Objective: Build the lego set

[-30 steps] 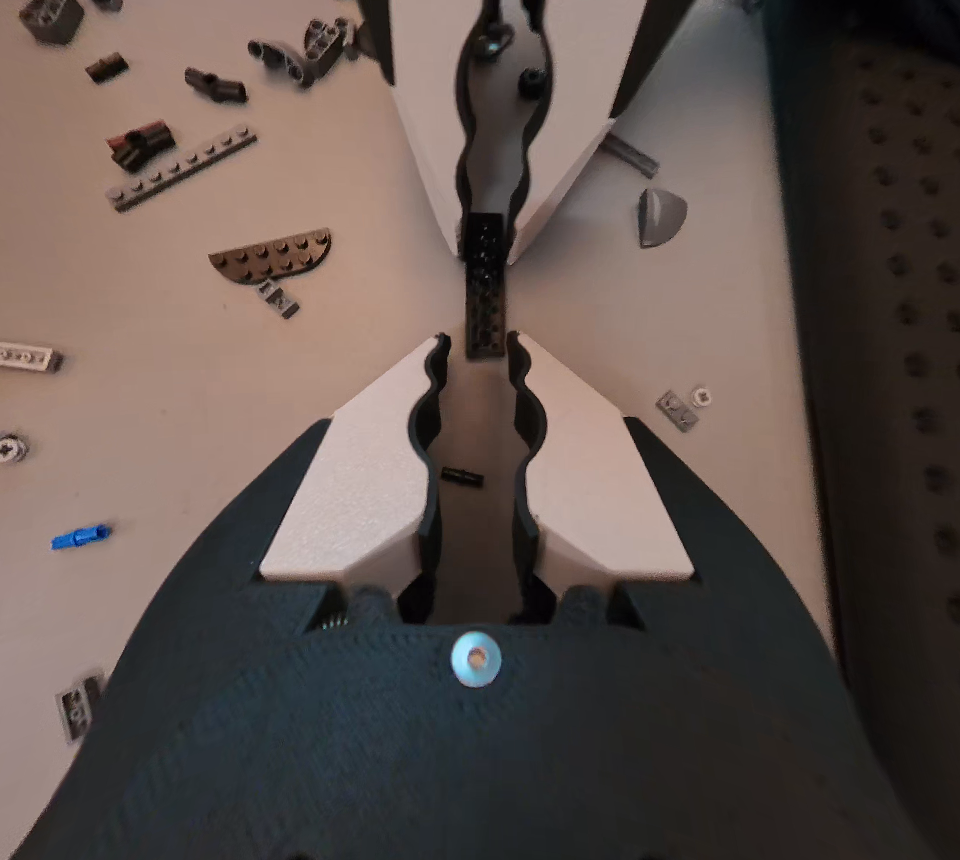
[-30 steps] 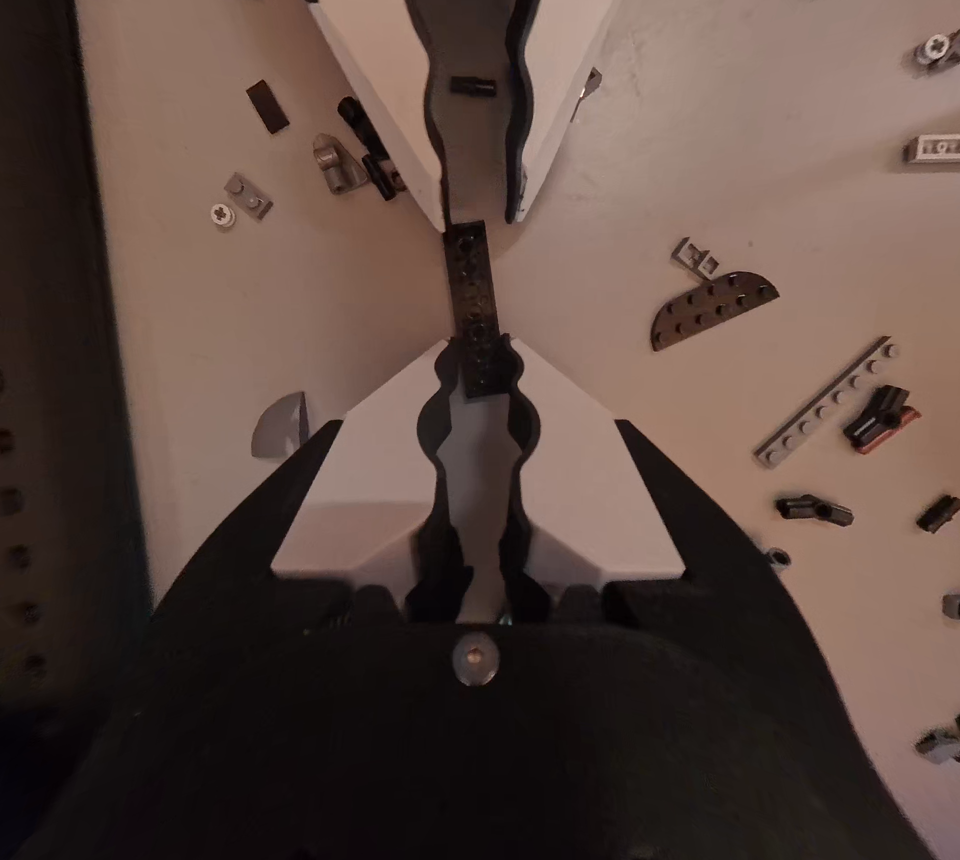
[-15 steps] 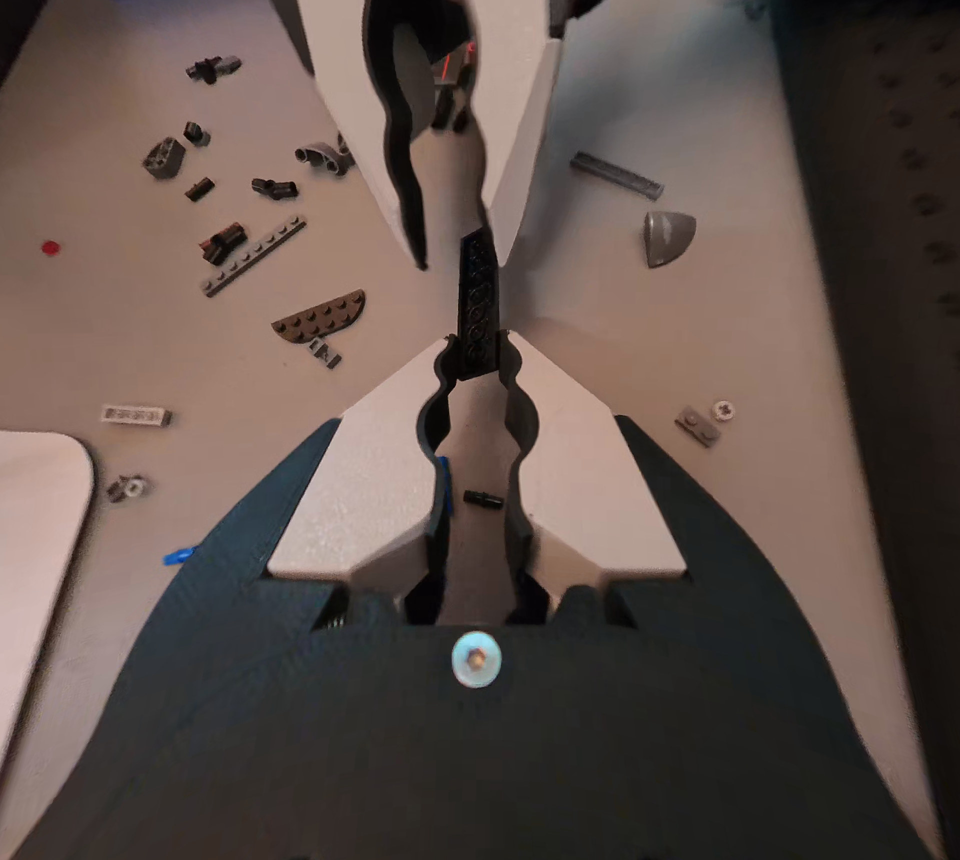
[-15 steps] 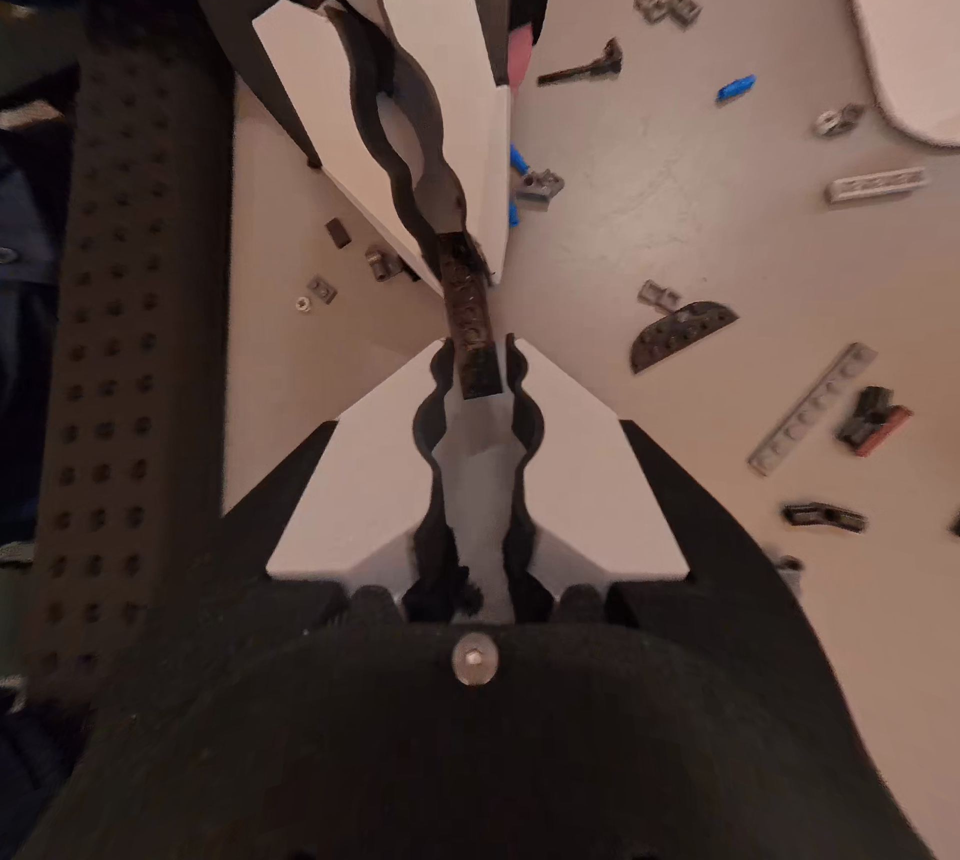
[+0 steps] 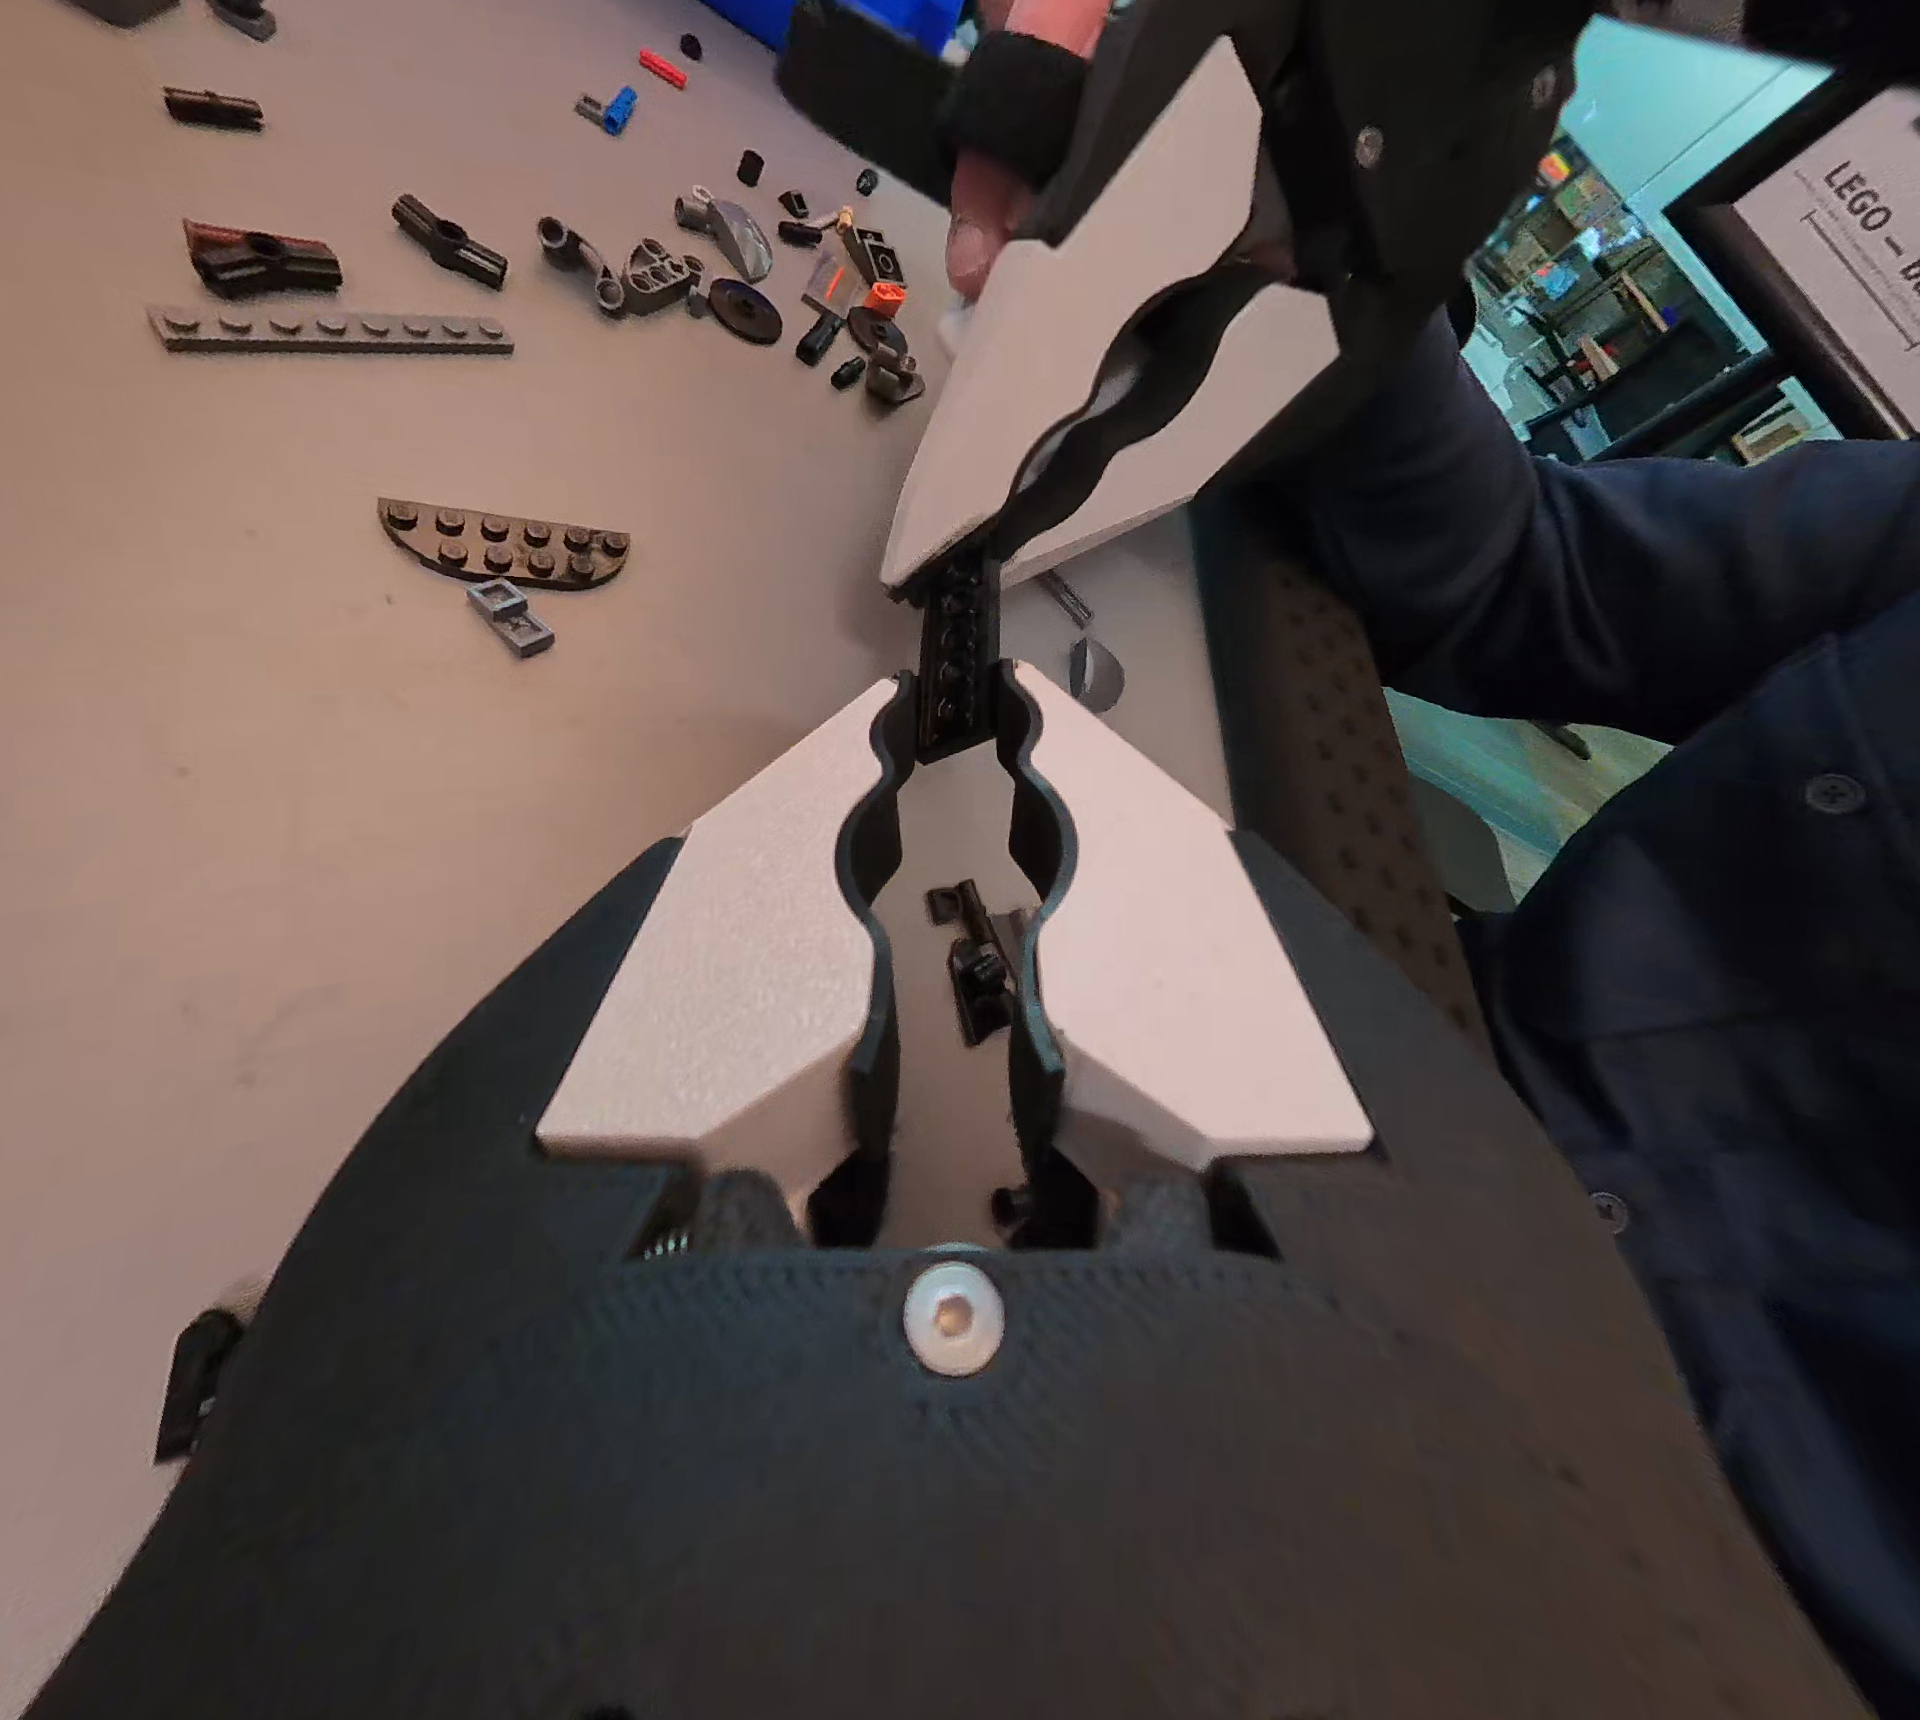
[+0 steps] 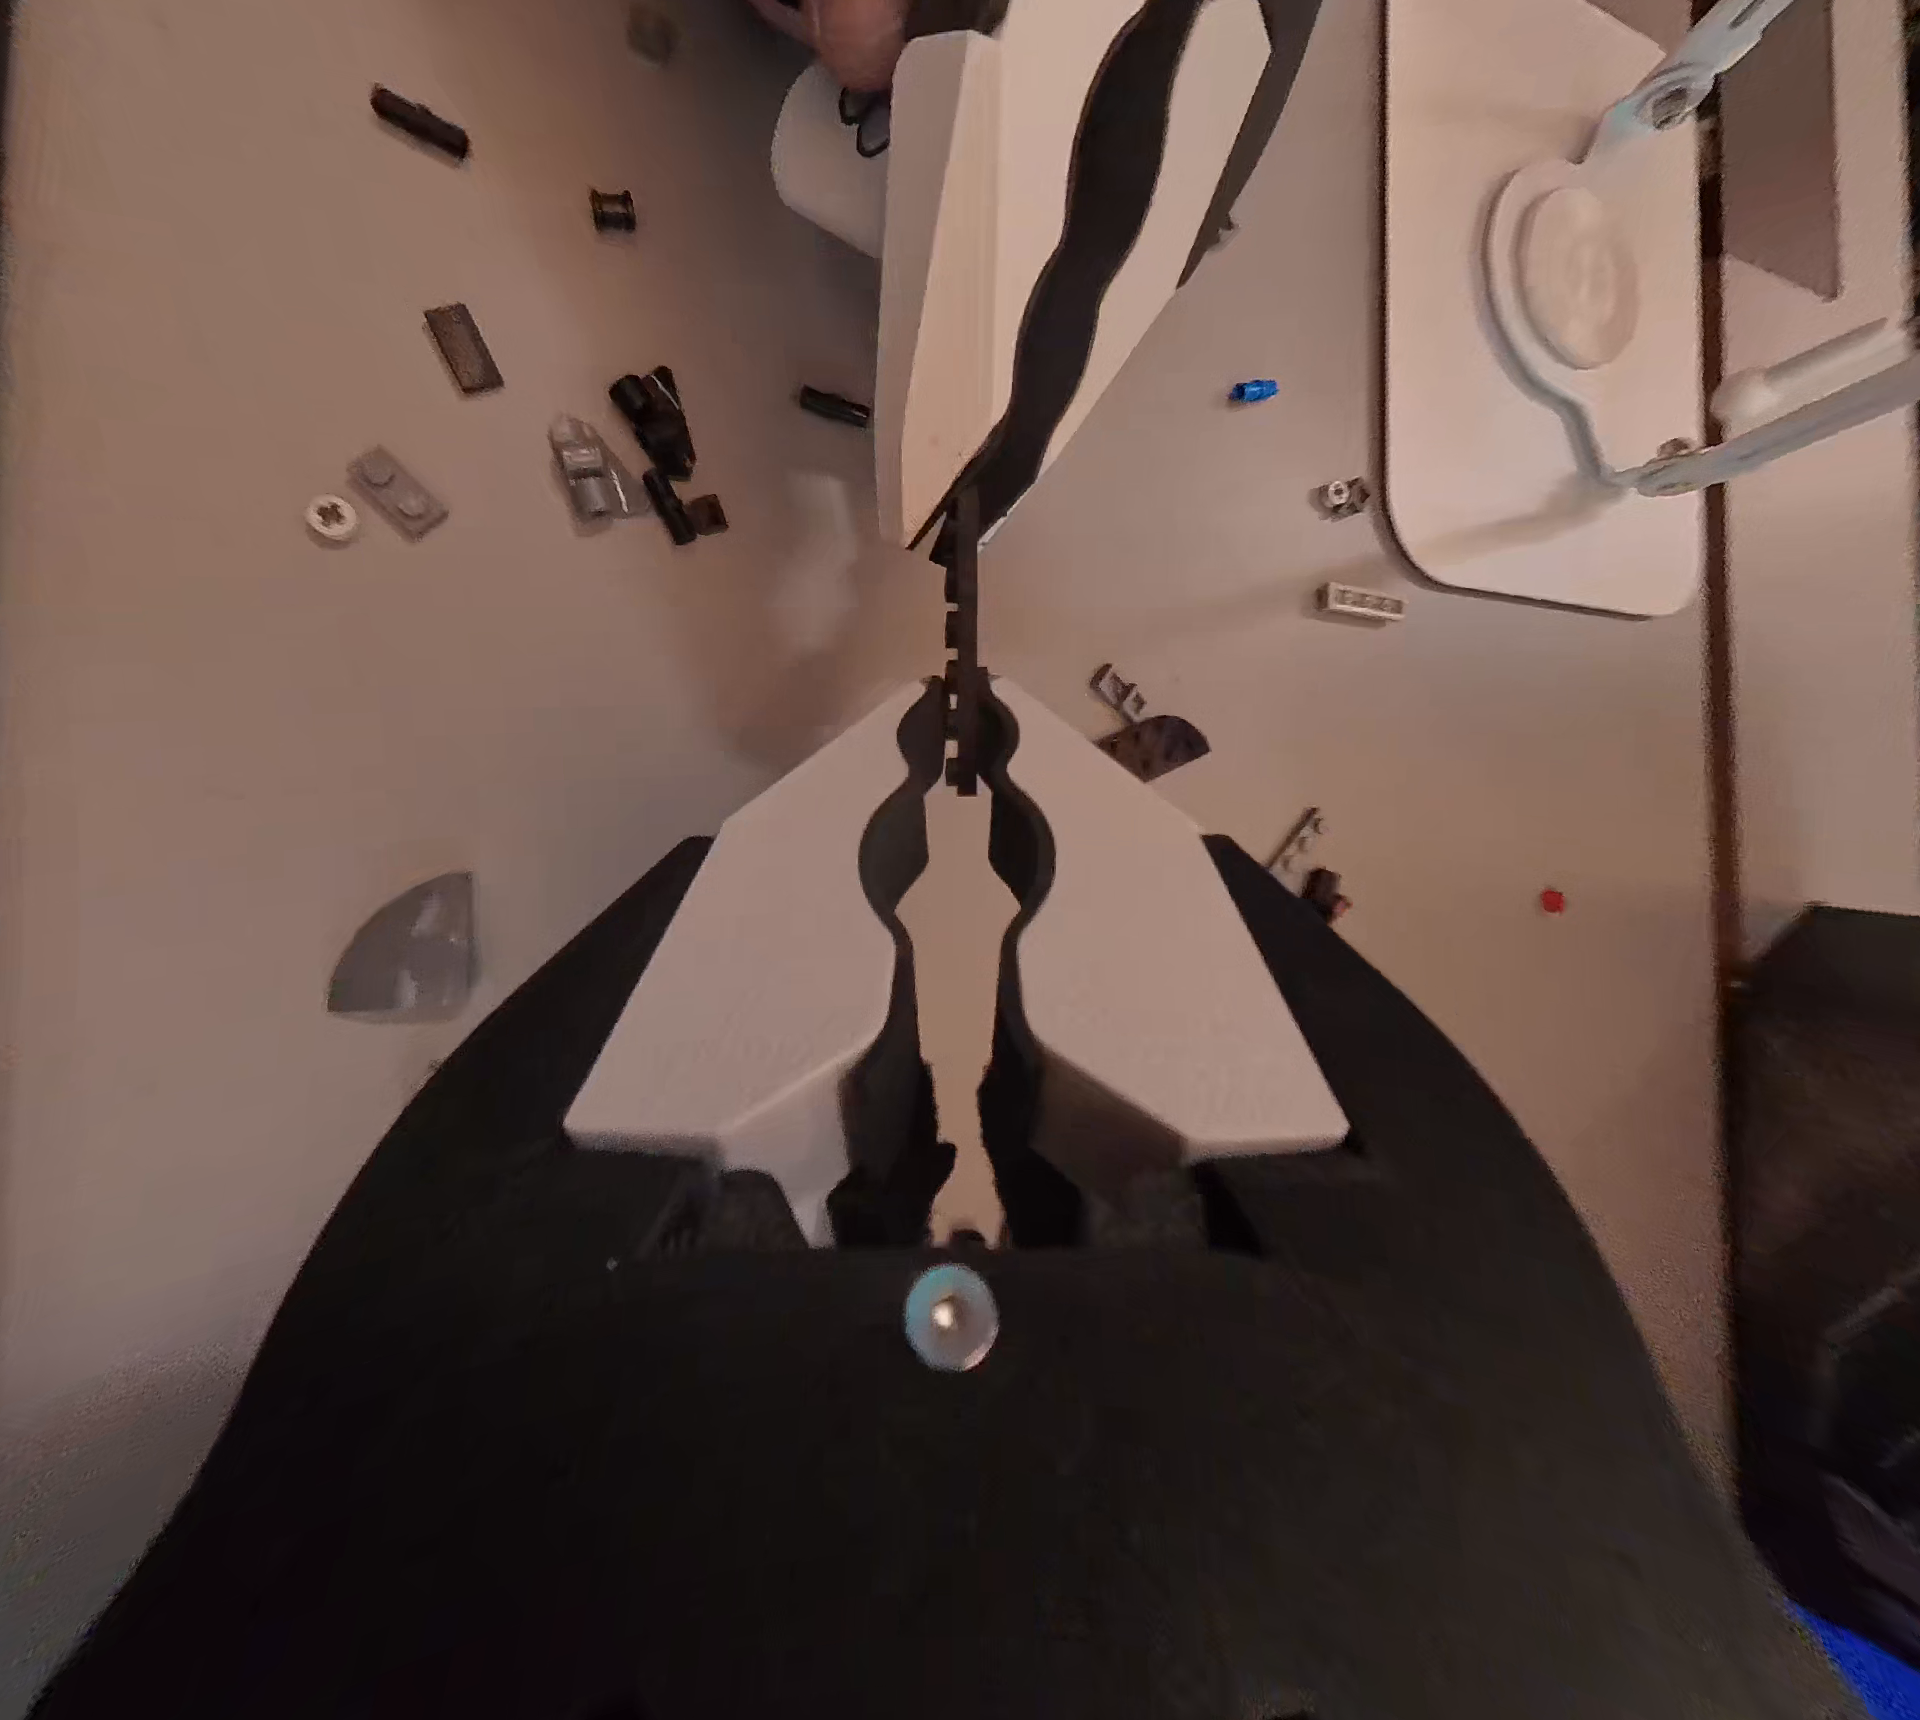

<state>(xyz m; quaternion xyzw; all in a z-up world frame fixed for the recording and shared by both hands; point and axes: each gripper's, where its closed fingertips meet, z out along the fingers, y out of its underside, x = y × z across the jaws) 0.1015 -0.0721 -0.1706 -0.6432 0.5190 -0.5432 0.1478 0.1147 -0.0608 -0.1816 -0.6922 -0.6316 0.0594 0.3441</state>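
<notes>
Both tools are now tilting up off the desk (image 5: pixel 312 839), carrying the narrow black studded lego plate (image 5: pixel 958 662) with them, where a second ago it was lying flat on the surface with only one end pinched. At the centre of the left wrist view the left tool (image 5: pixel 956 709) is clamping the near end of the plate, and the right tool (image 5: pixel 951 574), coming in from the upper right, is clamping the far end. In the right wrist view the plate is showing edge-on, studs to the left, bridging the right tool (image 6: pixel 961 740) and the left tool (image 6: pixel 961 527) above it.

This looks like a handover or re-gripping step, early in the build, since most parts are lying loose: a dark half-round studded plate (image 5: pixel 509 543) and a long grey studded strip (image 5: pixel 330 330) at the upper left. Next, one tool probably needs to be letting go while the other holds firm, so the plate is not twisting or dropping.
</notes>
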